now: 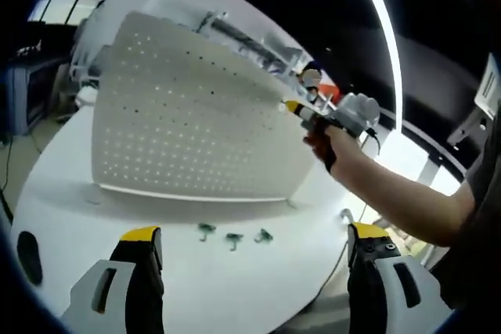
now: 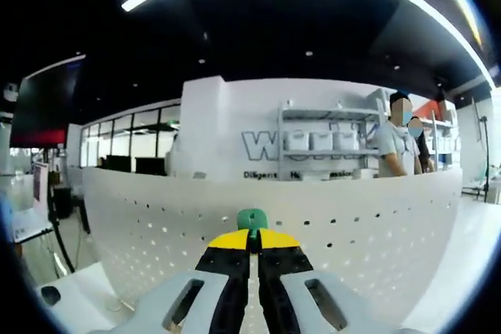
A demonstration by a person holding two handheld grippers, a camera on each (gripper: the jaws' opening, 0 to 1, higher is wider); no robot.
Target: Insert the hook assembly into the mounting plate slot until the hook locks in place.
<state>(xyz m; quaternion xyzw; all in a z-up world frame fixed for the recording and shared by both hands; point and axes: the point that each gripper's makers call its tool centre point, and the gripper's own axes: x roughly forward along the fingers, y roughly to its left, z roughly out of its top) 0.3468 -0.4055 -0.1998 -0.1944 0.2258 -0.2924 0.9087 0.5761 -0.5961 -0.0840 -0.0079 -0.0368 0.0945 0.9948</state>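
Green hook (image 2: 252,218): pinched between closed yellow-tipped right gripper (image 2: 252,242) jaws, at the white perforated plate (image 2: 376,217). Left gripper (image 1: 254,244) spread wide, empty; three spare hooks (image 1: 233,237) on table (image 1: 63,170).

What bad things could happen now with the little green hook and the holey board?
The right hand-held gripper pinches only the green hook's lower part, so it might twist or slip when pushed against the white pegboard. It could also miss a hole. The pegboard stands upright on the table, so a hard push might tip it. Three spare green hooks lie before the open left hand-held gripper.
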